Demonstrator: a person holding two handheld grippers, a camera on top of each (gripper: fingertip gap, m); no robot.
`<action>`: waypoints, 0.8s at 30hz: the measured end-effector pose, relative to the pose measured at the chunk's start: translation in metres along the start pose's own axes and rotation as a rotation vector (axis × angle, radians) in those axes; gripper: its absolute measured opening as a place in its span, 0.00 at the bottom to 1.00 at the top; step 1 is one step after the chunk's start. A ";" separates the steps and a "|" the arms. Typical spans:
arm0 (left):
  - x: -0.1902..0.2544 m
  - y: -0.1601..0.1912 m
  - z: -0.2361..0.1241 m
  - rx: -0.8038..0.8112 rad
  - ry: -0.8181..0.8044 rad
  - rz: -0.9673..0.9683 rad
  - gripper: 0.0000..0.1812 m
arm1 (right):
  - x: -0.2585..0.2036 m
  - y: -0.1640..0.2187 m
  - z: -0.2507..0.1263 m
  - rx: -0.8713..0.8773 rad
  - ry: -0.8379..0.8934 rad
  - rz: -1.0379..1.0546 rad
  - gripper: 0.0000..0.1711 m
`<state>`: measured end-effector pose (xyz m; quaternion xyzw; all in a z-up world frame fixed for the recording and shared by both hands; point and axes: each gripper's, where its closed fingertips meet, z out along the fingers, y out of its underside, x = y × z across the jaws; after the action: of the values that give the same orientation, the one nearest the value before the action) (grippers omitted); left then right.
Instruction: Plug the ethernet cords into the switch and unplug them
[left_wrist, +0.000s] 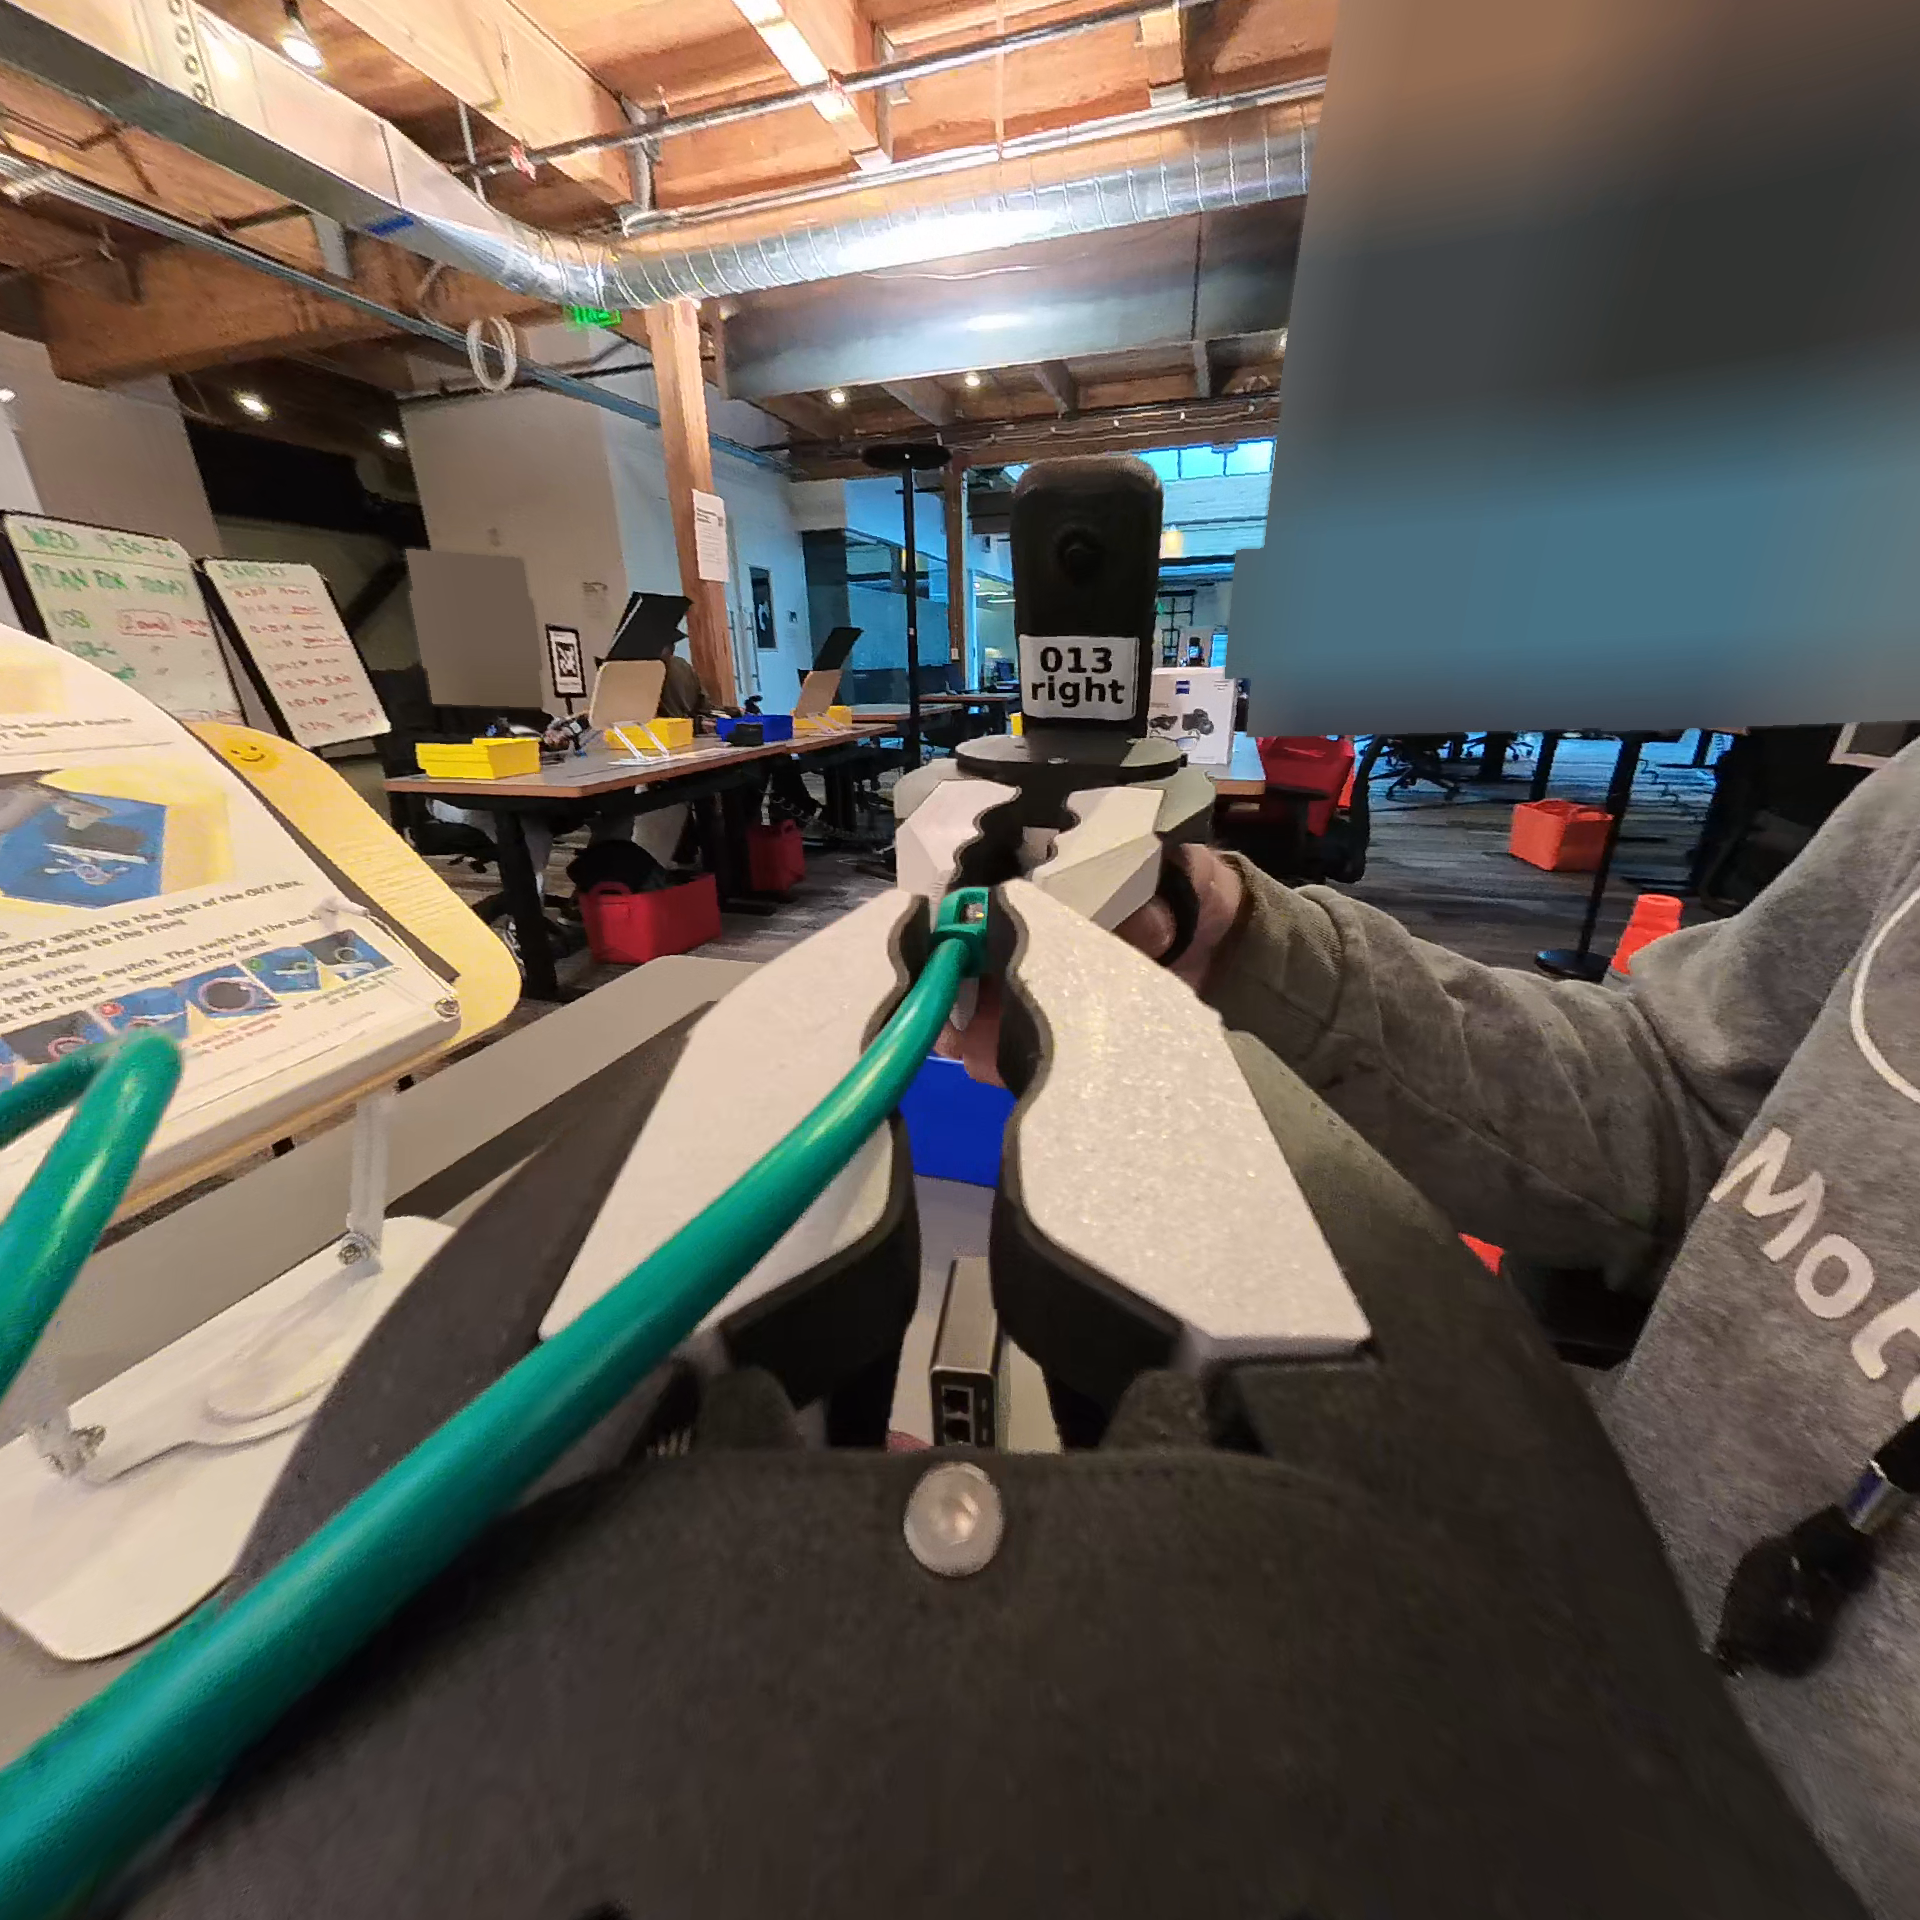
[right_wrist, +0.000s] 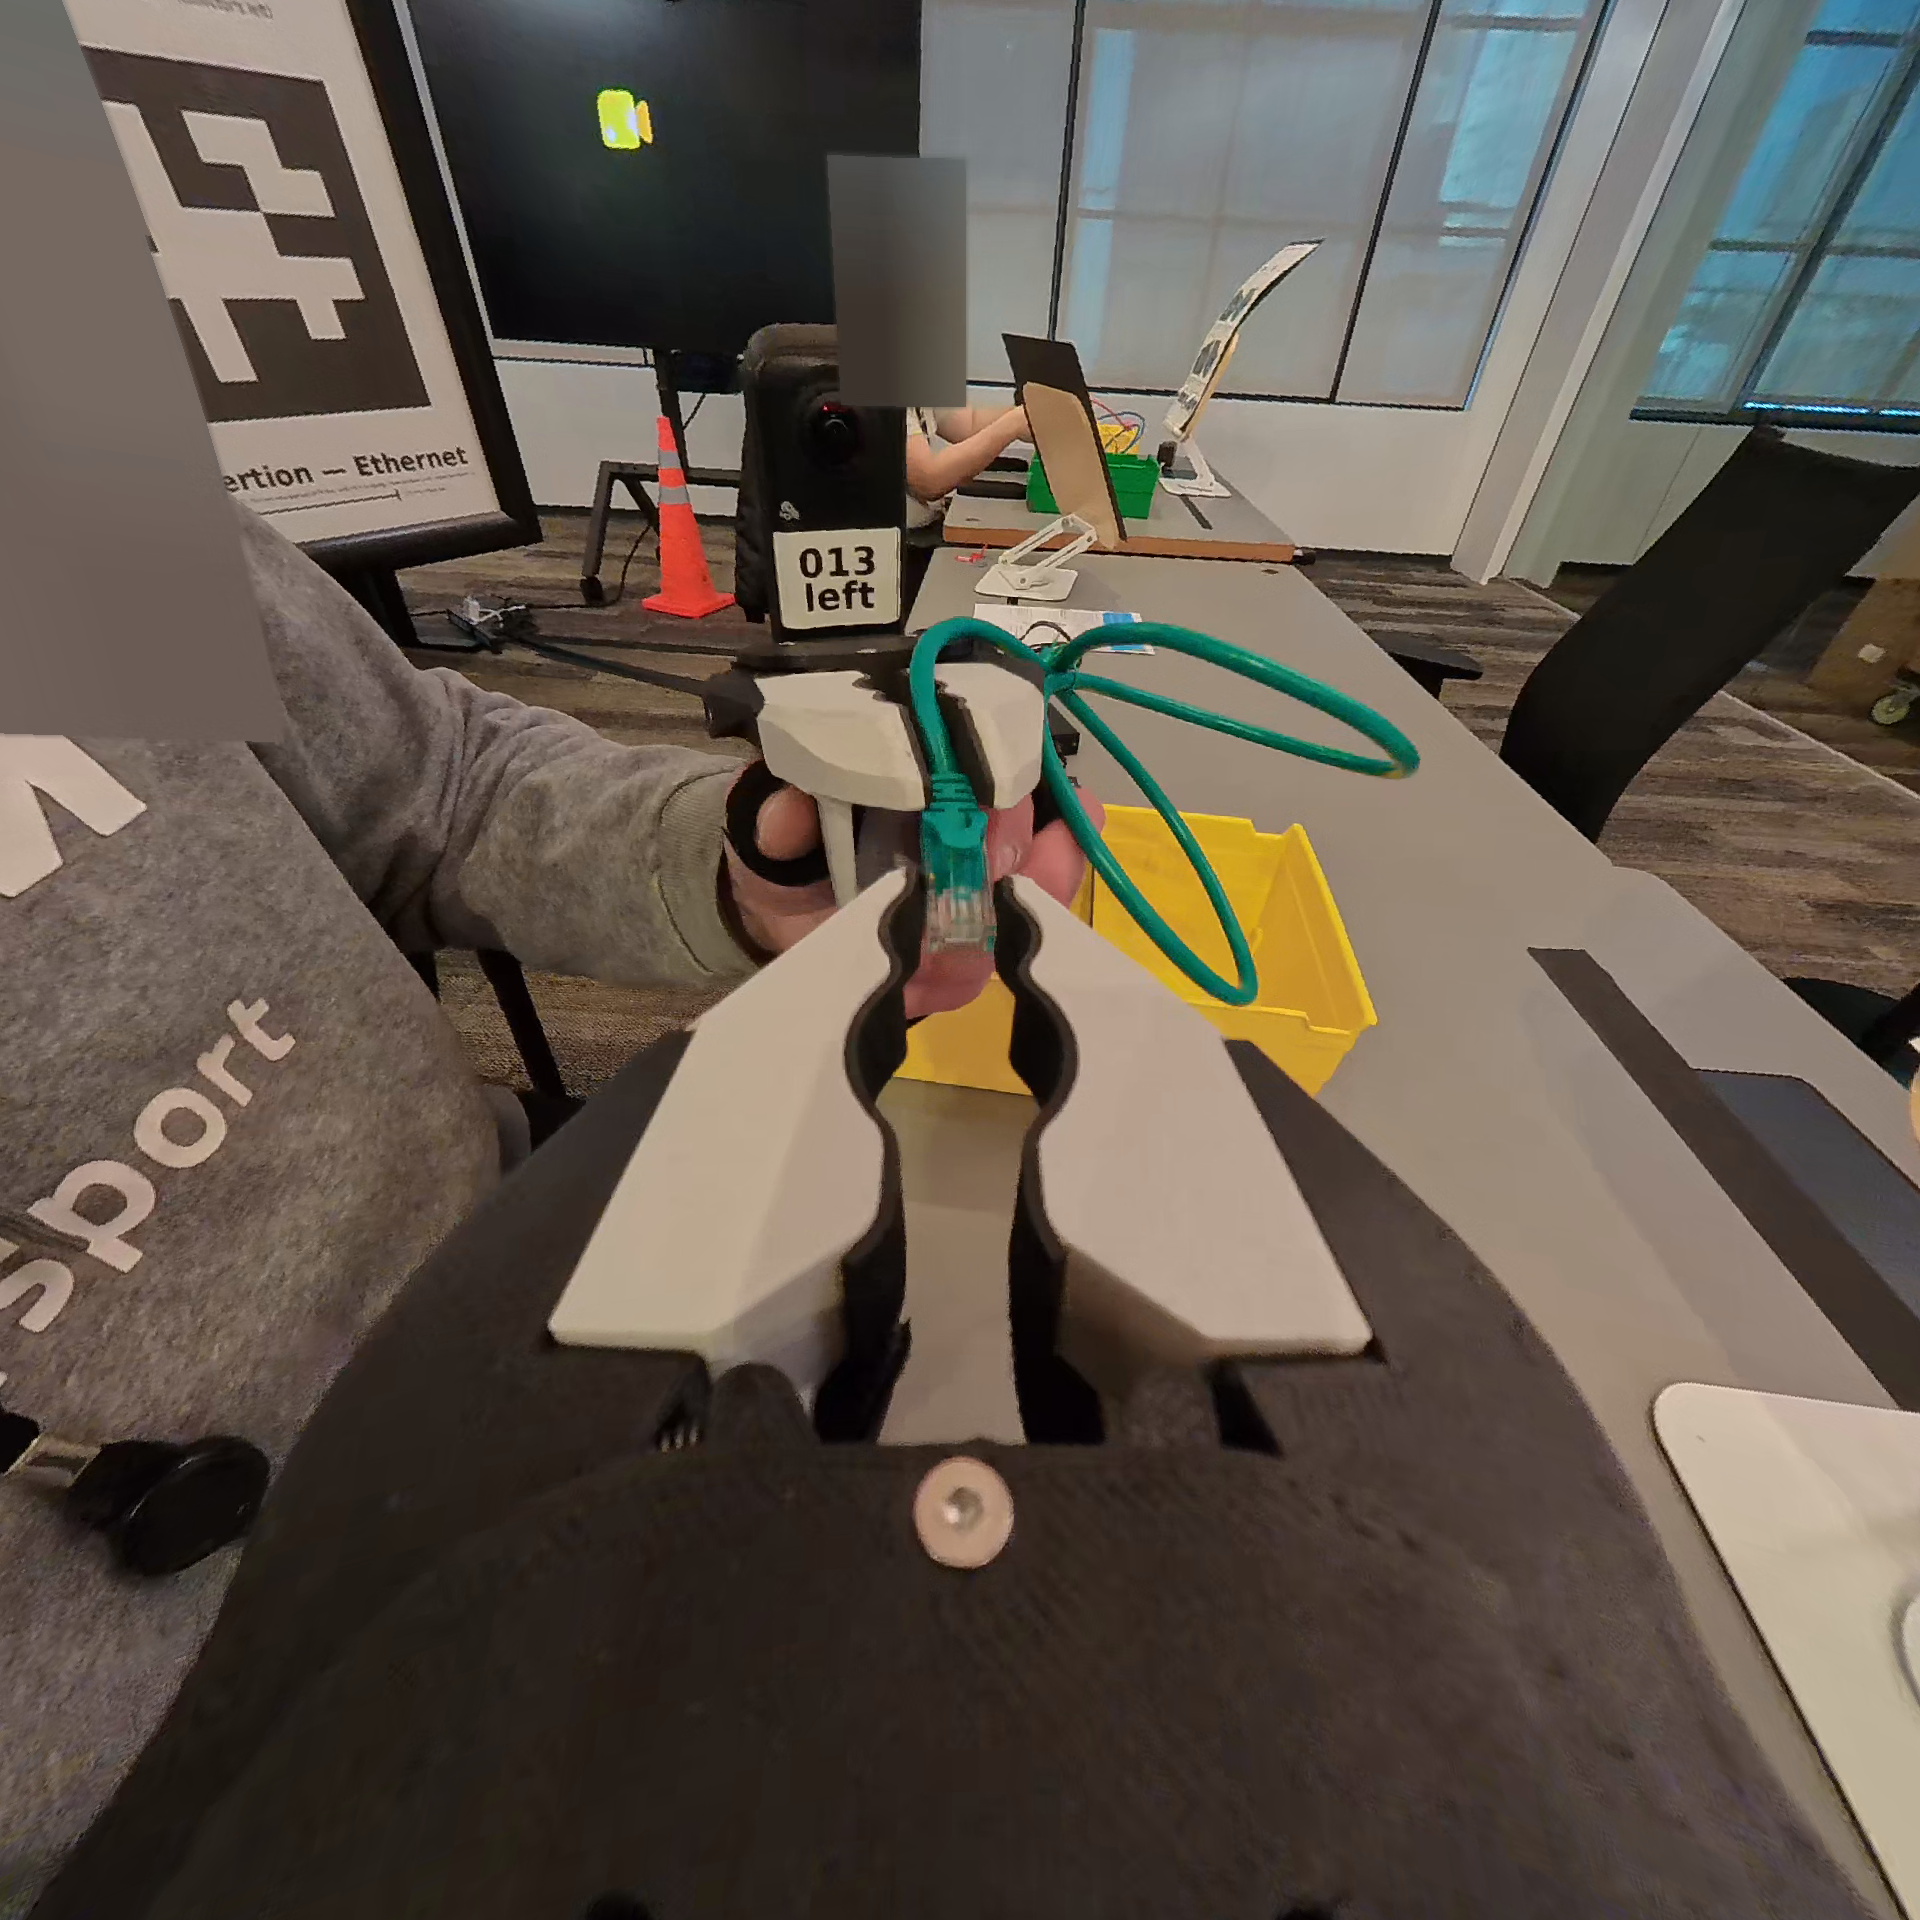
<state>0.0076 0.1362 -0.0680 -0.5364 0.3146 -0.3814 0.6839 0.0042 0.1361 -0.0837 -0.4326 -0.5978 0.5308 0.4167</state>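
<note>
Left tongs: clamped on green cord.
Right tongs: apart around plug.
Handover: close squarely on plug body.

A long grey bench runs away toward the windows. A yellow bin sits on it. A white stand base rests on the near corner. Between the tool's fingers, a small dark switch lies on the bench, beside a blue box.
</note>
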 end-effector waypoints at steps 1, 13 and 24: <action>0.000 0.000 0.000 0.001 0.001 0.001 0.06 | 0.000 0.000 -0.001 0.001 -0.001 0.001 0.06; 0.001 0.001 0.002 -0.010 0.005 -0.019 0.08 | -0.002 0.001 -0.003 -0.025 -0.004 -0.025 0.05; 0.005 0.008 0.006 -0.046 0.028 -0.034 0.09 | -0.005 0.003 -0.002 -0.055 -0.003 -0.058 0.05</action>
<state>0.0166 0.1353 -0.0749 -0.5518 0.3238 -0.3932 0.6603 0.0078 0.1324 -0.0868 -0.4256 -0.6253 0.5024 0.4188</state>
